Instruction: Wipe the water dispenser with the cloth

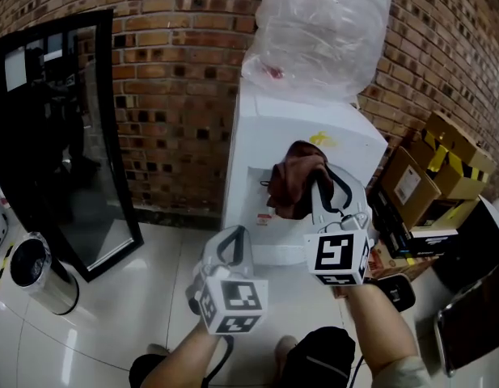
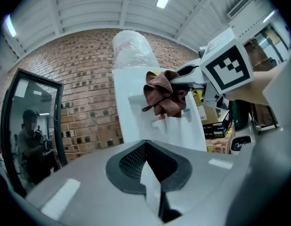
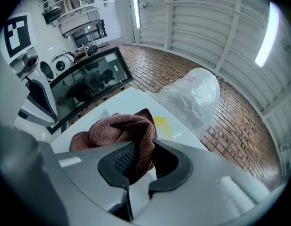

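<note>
Right tool (image 3: 141,160) clenched on brown cloth (image 3: 118,130), centre frame, at front of white water dispenser (image 1: 269,128). Left tool (image 2: 145,147) closed, empty, lower centre.

I see the white tiled floor (image 1: 152,285) carrying the water dispenser (image 1: 281,136) at its wall edge, a steel bin (image 1: 37,280) on the left and cardboard boxes (image 1: 423,180) on the right.

Water dispenser (image 1: 293,136): white housing, with a yellow mark (image 1: 319,140) on the top panel. Cloth (image 1: 296,180): plain reddish brown. Plastic cover (image 1: 322,31): clear, with red print. Wall (image 1: 176,63): red-brown brick, scattered darker bricks, pale mortar lines. Left gripper (image 2: 146,145) and right gripper (image 3: 144,150): grey bodies, black jaw pads; each marker cube is white with black square patterns. Floor (image 1: 112,314): glossy white tile. Cardboard boxes (image 1: 411,180): brown, with yellow-and-black striped tape.
</note>
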`<state>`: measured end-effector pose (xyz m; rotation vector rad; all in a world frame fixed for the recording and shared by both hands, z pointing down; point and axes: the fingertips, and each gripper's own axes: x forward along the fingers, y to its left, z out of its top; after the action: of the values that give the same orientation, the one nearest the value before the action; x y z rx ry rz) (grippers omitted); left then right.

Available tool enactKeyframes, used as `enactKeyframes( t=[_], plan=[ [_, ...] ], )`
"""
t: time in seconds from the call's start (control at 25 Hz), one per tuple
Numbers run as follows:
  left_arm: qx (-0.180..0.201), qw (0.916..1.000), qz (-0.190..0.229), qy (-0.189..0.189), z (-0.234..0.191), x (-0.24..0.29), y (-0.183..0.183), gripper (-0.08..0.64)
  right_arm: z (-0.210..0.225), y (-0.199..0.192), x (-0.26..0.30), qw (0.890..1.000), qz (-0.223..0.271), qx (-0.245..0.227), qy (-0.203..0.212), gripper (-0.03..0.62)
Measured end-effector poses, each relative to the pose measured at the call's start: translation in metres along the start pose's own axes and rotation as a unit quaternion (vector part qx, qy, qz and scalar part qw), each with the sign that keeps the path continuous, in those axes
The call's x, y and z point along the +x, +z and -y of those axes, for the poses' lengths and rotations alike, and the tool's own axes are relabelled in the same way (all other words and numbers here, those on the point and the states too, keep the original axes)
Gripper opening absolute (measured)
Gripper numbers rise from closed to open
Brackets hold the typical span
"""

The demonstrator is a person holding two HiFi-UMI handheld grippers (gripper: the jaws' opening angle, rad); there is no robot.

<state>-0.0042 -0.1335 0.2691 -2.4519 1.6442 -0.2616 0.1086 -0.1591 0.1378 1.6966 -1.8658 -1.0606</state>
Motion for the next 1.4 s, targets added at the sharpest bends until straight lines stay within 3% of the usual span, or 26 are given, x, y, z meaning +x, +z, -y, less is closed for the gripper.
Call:
enactKeyframes(
  t=[0.44,0.92,1.4],
  plan=[
    [-0.005,0.9986,0.013,-0.052,0.056,0.02,0.009,0.0,0.03,-0.039,-0.014,0.999,-0.031,0.008,-0.027,0.072],
    [-0.012,0.9969,0.014,-0.077,0.093,0.03,0.014,0.0,0.082,-0.101,-0.033,0.992,-0.092,0.043,-0.078,0.072],
    [-0.021,0.9955,0.009,-0.092,0.128,0.038,0.014,0.0,0.079,-0.152,-0.036,0.987,-0.134,0.066,-0.064,0.071]
  ],
)
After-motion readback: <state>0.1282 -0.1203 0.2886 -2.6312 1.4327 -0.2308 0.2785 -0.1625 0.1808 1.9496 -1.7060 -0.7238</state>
